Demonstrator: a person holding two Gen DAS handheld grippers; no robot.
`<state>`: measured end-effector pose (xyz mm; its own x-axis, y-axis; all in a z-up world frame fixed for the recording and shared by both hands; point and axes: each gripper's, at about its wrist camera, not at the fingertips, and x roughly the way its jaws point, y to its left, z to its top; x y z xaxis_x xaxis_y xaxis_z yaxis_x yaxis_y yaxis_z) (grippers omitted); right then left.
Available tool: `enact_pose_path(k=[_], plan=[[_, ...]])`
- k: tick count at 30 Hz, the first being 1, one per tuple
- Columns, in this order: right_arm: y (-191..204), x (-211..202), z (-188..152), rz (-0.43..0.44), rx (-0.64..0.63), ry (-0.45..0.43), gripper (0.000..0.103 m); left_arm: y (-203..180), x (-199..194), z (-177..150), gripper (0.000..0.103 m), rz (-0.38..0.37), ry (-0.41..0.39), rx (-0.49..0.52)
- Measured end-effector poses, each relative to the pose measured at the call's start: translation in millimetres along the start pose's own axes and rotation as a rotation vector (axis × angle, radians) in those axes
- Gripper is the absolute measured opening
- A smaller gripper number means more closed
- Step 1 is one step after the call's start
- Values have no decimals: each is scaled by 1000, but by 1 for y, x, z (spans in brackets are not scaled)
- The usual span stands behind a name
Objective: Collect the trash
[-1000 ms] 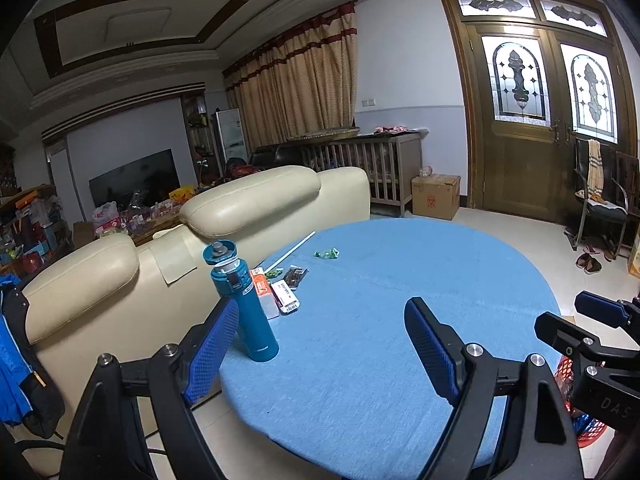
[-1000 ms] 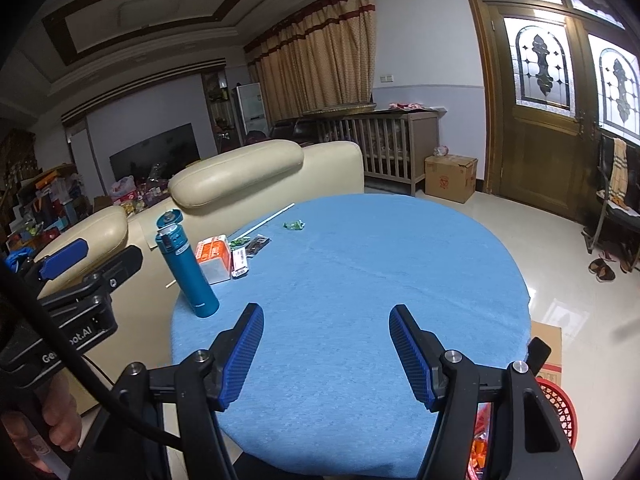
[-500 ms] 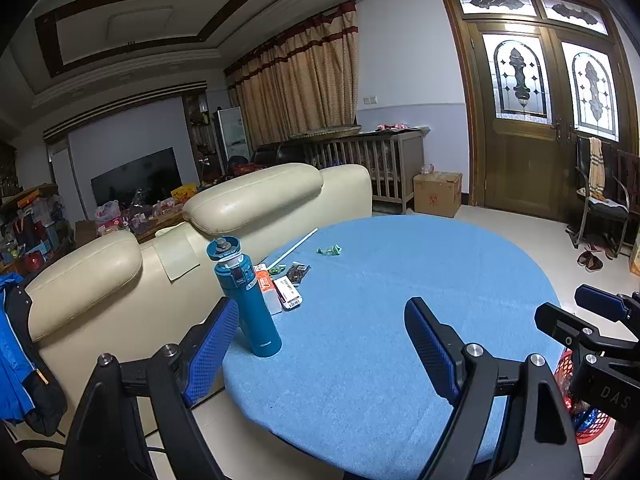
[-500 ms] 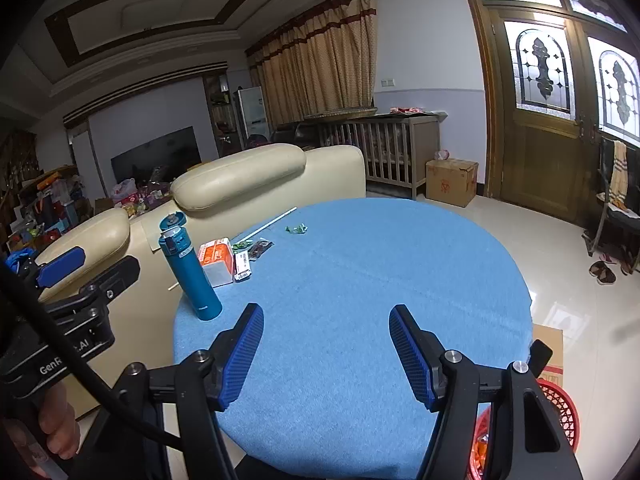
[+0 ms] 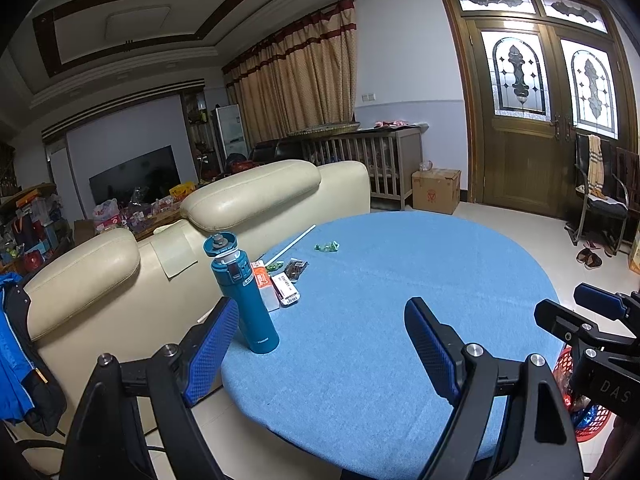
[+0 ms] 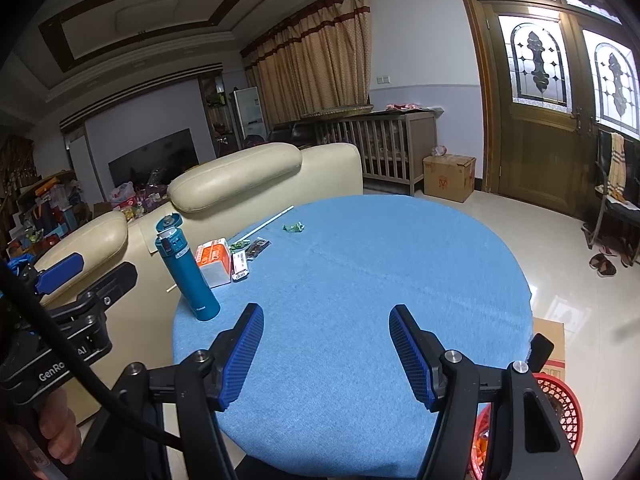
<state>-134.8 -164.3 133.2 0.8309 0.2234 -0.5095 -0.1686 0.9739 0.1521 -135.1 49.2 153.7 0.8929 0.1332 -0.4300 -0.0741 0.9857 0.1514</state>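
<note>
On the round blue table (image 5: 400, 300) (image 6: 380, 272) lies trash at the far left: a crumpled green wrapper (image 5: 327, 246) (image 6: 294, 227), a dark wrapper (image 5: 296, 267) (image 6: 256, 247), a white labelled packet (image 5: 287, 295) (image 6: 240, 264), an orange-and-white carton (image 5: 260, 276) (image 6: 214, 260) and a long white straw (image 5: 292, 244) (image 6: 264, 224). A teal flask (image 5: 244, 296) (image 6: 186, 268) stands upright beside them. My left gripper (image 5: 316, 336) is open over the near edge, holding nothing. My right gripper (image 6: 326, 344) is open too, empty. A red basket (image 5: 588, 420) (image 6: 560, 404) sits on the floor at the right.
A cream sofa (image 5: 240, 208) (image 6: 224, 176) backs against the table's left side. A cardboard box (image 5: 436, 190) (image 6: 450, 176) and a crib stand by the far wall. A chair (image 5: 600, 200) and slippers (image 6: 604, 264) are near the wooden doors. A flat carton (image 6: 554, 344) lies by the basket.
Both views have drawn back slightly from the table, so more of its near edge and the floor shows. Nothing on the table has moved.
</note>
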Motion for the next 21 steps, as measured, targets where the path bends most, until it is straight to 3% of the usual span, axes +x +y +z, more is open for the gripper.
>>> enact_pose_path(k=[21], plan=[[-1,4,-5,-2,7,11,69,0,0,-3,86,-7,8,5]])
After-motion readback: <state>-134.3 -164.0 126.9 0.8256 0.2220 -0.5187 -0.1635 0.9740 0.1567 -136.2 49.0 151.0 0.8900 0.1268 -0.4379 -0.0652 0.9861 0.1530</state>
